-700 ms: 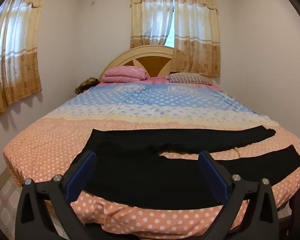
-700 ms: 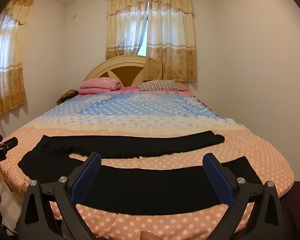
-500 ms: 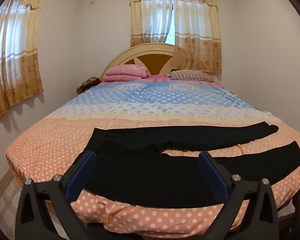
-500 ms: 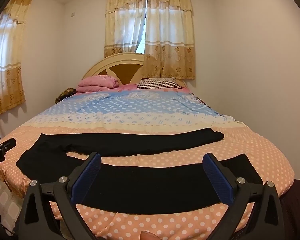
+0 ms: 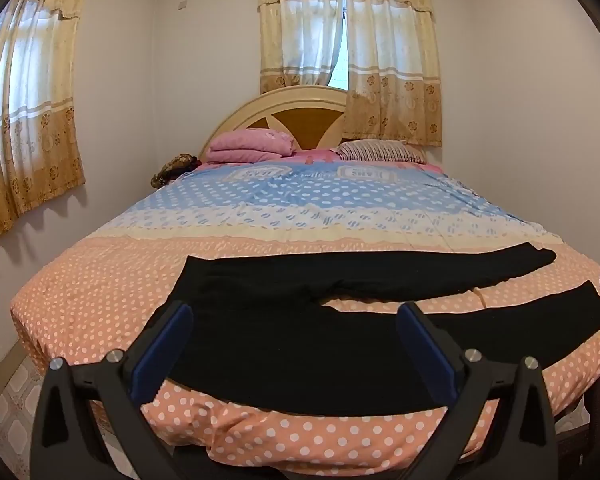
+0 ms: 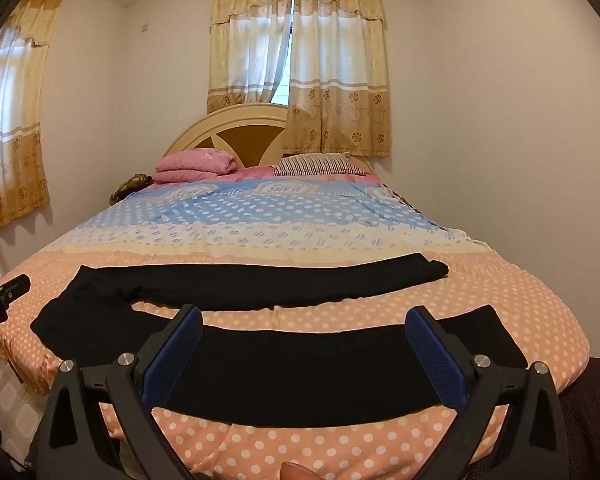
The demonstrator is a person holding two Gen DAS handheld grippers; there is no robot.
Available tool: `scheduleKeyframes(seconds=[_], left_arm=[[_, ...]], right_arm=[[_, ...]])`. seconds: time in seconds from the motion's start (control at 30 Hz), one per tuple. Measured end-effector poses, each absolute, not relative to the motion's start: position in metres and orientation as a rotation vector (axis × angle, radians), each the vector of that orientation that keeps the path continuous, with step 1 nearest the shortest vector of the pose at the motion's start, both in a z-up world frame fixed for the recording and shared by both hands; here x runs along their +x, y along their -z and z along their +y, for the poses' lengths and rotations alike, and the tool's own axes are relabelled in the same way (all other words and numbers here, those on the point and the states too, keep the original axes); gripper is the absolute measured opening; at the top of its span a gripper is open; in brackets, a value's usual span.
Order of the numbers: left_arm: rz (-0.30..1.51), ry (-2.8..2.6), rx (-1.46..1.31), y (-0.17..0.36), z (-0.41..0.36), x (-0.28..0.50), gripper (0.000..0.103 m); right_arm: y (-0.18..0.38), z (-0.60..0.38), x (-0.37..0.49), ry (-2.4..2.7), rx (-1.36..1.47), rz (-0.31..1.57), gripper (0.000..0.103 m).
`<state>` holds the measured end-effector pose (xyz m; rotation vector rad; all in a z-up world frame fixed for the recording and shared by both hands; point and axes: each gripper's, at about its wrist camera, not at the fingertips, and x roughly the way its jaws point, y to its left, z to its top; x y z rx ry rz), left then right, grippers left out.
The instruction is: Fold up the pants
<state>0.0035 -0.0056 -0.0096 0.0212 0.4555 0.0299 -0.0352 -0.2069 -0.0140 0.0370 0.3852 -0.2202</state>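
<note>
Left gripper point(image 5: 292, 312), right gripper point(image 6: 302, 314): jaws spread wide, level.

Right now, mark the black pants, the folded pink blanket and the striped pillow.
black pants point(image 5: 284, 344), left wrist view, on the seat below the waistband.
folded pink blanket point(image 5: 248, 146), left wrist view, on its top fold.
striped pillow point(image 6: 318, 165), right wrist view, on its middle.

pants point(image 5: 300, 344) on bed point(image 5: 100, 292), near edge | pillows point(image 5: 380, 150) far end, before headboard point(image 5: 296, 120)
</note>
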Motion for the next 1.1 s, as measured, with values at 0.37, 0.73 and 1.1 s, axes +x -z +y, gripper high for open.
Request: scheduleKeyframes(seconds=[0.37,0.73,1.1], left_arm=[[0.453,-0.031,0.019,0.0086,-0.006,0.0028,0.103],[0.45,-0.032,0.021,0.0069,-0.0074,0.0029,0.103],[0.444,-0.032,0.018,0.0041,-0.0061,0.0019,0.103]], right_arm=[[0.013,-0.2066,-0.0355,0.219,0.037,0.385,0.102],[0.0121,-0.2055,-0.0354,0.22,0.037,0.384,0.102],[0.0131,-0.2049,-0.035,0.221,0.037,0.387,0.102]])
